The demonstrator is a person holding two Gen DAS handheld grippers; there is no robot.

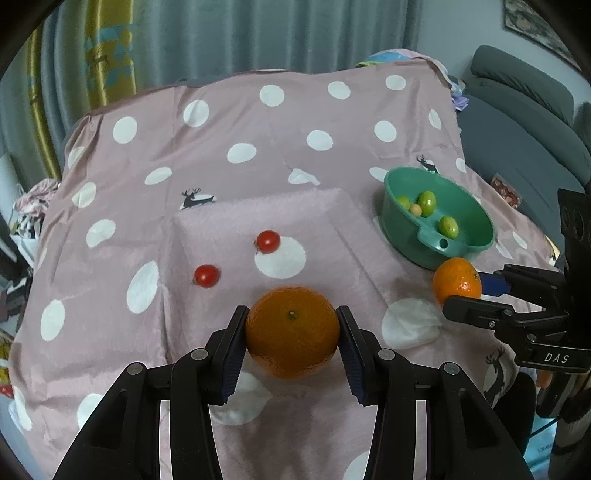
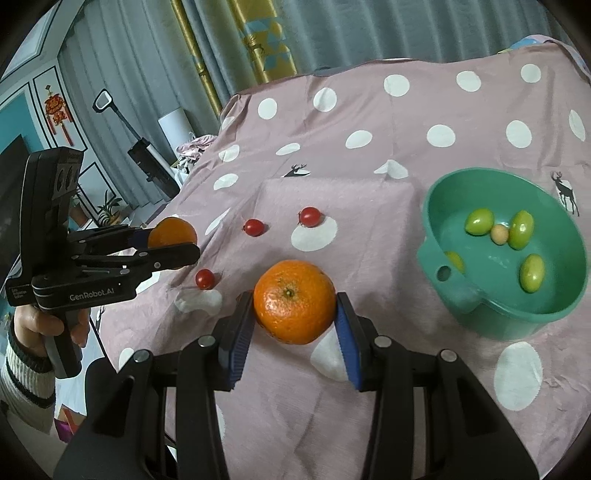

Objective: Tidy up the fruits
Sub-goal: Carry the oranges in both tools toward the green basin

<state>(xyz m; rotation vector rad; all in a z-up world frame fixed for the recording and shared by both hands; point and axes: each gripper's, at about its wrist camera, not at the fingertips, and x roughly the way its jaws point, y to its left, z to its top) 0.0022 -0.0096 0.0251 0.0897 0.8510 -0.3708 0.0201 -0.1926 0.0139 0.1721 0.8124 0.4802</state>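
Observation:
My left gripper [image 1: 291, 314] is shut on a large orange [image 1: 291, 343], pads pressing its two sides, over the pink spotted cloth [image 1: 221, 147]. My right gripper [image 2: 294, 299] is shut on a second orange [image 2: 295, 317] in the same way. Each shows in the other's view: the right gripper [image 1: 461, 291] with its orange [image 1: 456, 280] just in front of the green bowl [image 1: 399, 225], and the left gripper [image 2: 177, 243] with its orange [image 2: 171, 229] at the far left. Cherry tomatoes [image 2: 255, 227] [image 2: 309, 216] [image 2: 205, 278] lie loose on the cloth. The bowl [image 2: 498, 321] holds several small green fruits [image 2: 521, 229].
The cloth covers a raised surface whose edges drop off at the left and back. Curtains [image 1: 221, 33] hang behind it, and a grey sofa [image 1: 524, 110] stands to the right. A hand in a striped sleeve [image 2: 29, 369] holds the left gripper's handle. A floor cleaner [image 2: 147, 155] stands far left.

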